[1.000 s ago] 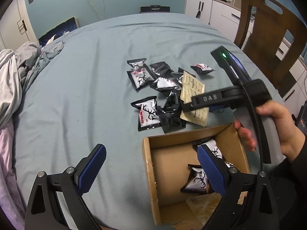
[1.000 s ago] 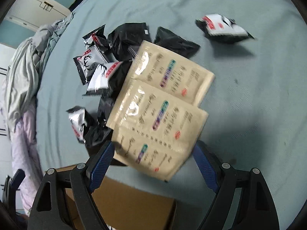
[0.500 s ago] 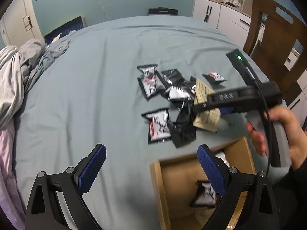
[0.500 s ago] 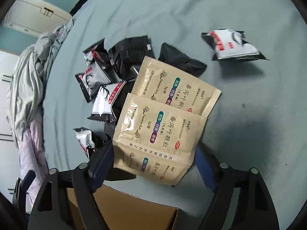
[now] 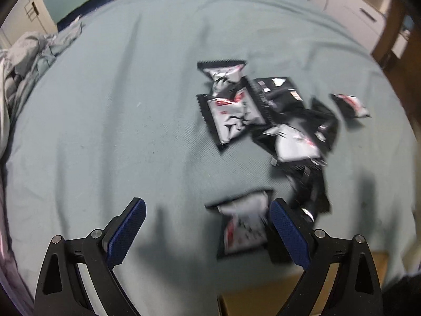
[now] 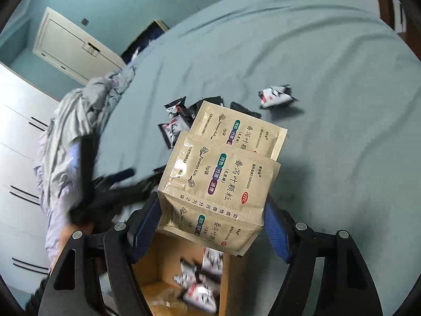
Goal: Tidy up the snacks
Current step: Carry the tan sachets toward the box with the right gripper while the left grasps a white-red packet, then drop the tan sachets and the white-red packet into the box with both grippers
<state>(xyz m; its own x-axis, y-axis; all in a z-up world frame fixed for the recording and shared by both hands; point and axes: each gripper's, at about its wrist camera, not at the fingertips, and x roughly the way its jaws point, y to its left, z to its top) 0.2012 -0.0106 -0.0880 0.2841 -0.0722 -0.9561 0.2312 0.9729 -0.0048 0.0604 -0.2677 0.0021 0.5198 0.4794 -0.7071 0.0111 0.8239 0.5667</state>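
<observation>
My right gripper [image 6: 210, 226] is shut on a strip of tan sachets [image 6: 223, 173] and holds it in the air above the open cardboard box [image 6: 163, 271], which holds several black-and-white snack packets [image 6: 200, 289]. My left gripper [image 5: 208, 229] is open and low over the teal tablecloth, with one black-and-white packet [image 5: 244, 226] lying just inside its right finger. More black-and-white packets [image 5: 234, 113] lie in a loose pile beyond it, and one lies apart at the right [image 5: 351, 105]. The left gripper shows blurred in the right wrist view [image 6: 105, 184].
The box's top edge shows at the bottom of the left wrist view [image 5: 263, 295]. A heap of grey clothes [image 6: 79, 121] lies at the table's left edge. White cabinets [image 5: 350, 8] and a wooden chair [image 5: 394, 36] stand at the far right.
My right gripper has lifted the tan sachets off the pile and brought them back over the box. My left gripper has moved forward from the box towards the packets.
</observation>
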